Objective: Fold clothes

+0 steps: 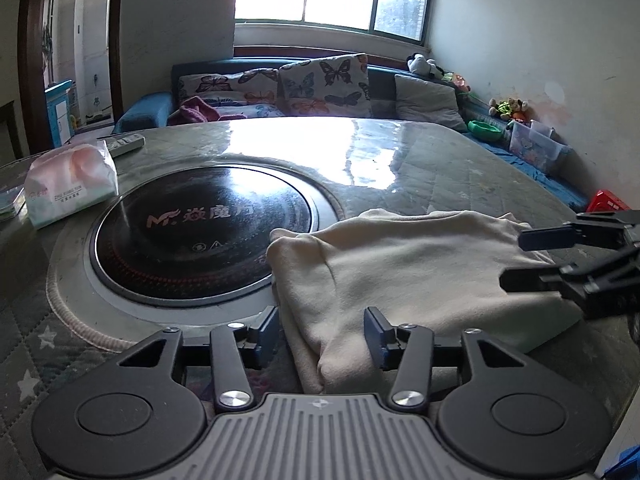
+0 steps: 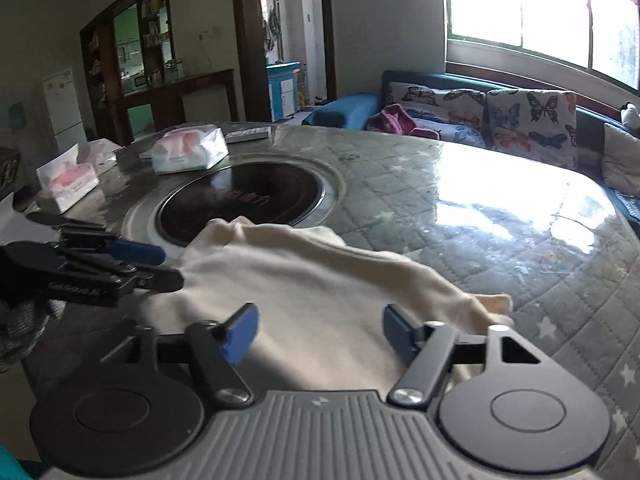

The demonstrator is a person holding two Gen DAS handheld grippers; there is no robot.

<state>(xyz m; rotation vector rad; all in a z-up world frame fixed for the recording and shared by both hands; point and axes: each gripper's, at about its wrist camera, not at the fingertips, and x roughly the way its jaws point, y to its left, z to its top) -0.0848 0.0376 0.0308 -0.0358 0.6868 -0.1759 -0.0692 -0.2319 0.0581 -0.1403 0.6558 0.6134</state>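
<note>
A cream garment (image 1: 412,276) lies folded on the round table, partly over the rim of the black cooktop. It also shows in the right wrist view (image 2: 320,292). My left gripper (image 1: 322,334) is open, its fingers either side of the garment's near left edge. My right gripper (image 2: 318,334) is open just above the garment's near side. The right gripper also shows in the left wrist view (image 1: 516,258) at the garment's right end. The left gripper shows in the right wrist view (image 2: 160,264) at the garment's left end.
A black round cooktop (image 1: 204,228) is set in the quilted, glass-topped table (image 1: 460,168). A tissue pack (image 1: 72,184) and a remote (image 1: 124,144) lie at the far left. More tissue packs (image 2: 68,182) sit at the table's left edge. A sofa (image 1: 320,84) stands behind.
</note>
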